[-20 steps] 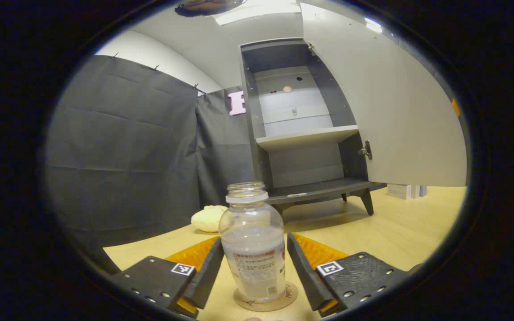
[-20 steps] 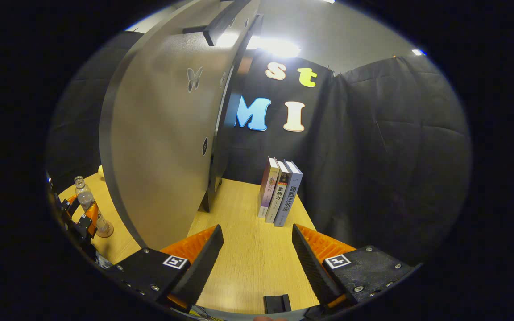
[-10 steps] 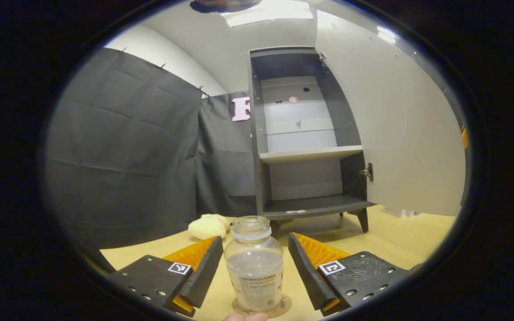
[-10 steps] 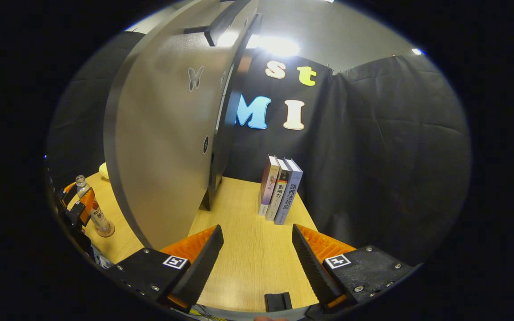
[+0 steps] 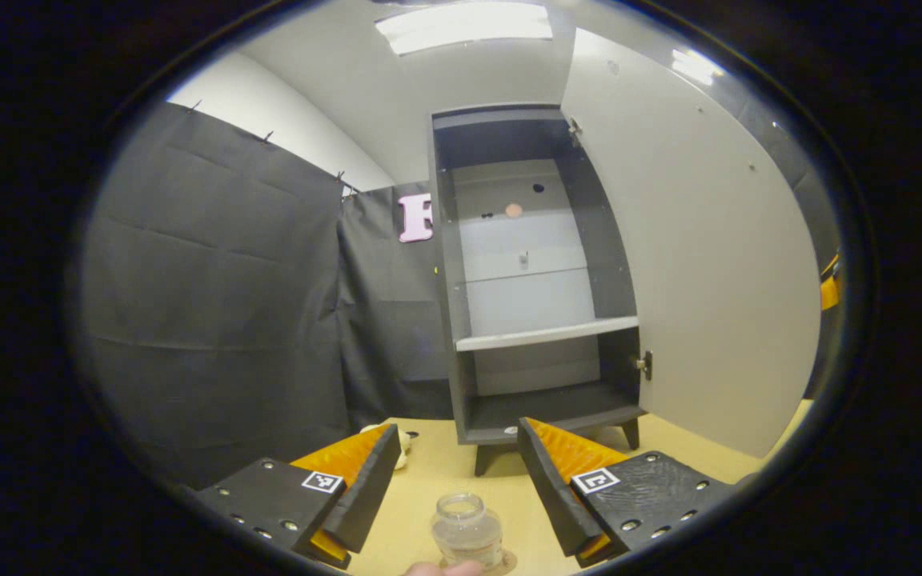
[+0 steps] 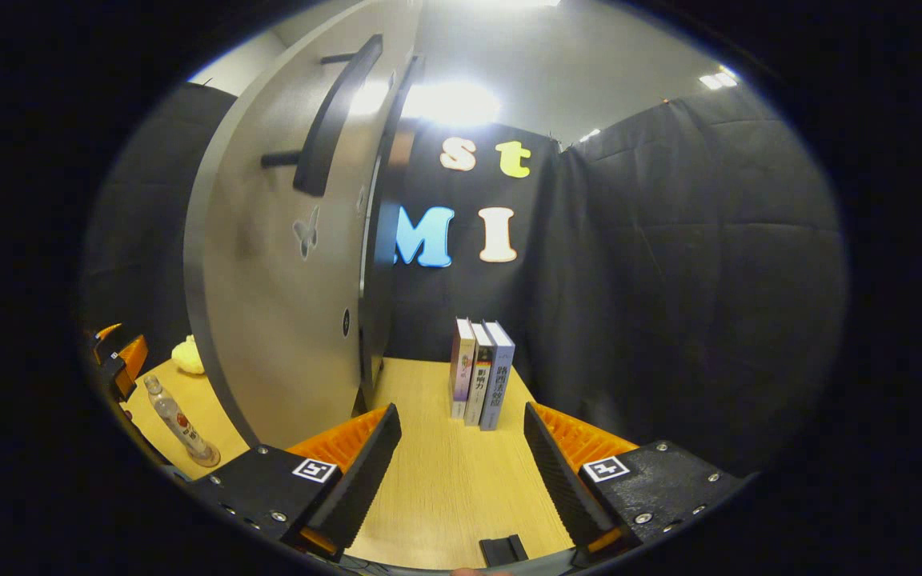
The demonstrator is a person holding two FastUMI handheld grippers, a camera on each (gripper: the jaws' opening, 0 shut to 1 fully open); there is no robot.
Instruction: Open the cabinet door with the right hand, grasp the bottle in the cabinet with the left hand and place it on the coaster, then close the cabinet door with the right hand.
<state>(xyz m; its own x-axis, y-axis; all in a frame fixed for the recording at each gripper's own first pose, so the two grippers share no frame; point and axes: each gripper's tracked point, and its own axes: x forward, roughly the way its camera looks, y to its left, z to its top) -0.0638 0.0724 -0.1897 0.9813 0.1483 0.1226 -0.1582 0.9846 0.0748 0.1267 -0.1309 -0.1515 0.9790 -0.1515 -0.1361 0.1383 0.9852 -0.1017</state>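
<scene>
Clear uncapped plastic bottle [image 5: 467,538] stands upright on the round cork coaster [image 5: 507,563], delivered. My left gripper [image 5: 454,488] hangs above it, fingers spread, nothing between them. Right: grey cabinet door [image 6: 285,264] stands open; my right gripper [image 6: 461,472], fingers parted and empty, faces it, black bar handle [image 6: 335,116] high above.

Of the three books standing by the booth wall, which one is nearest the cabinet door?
The purple-bottomed book, at the door end of the row; the other two books stand farther from it, on its far side.
</scene>
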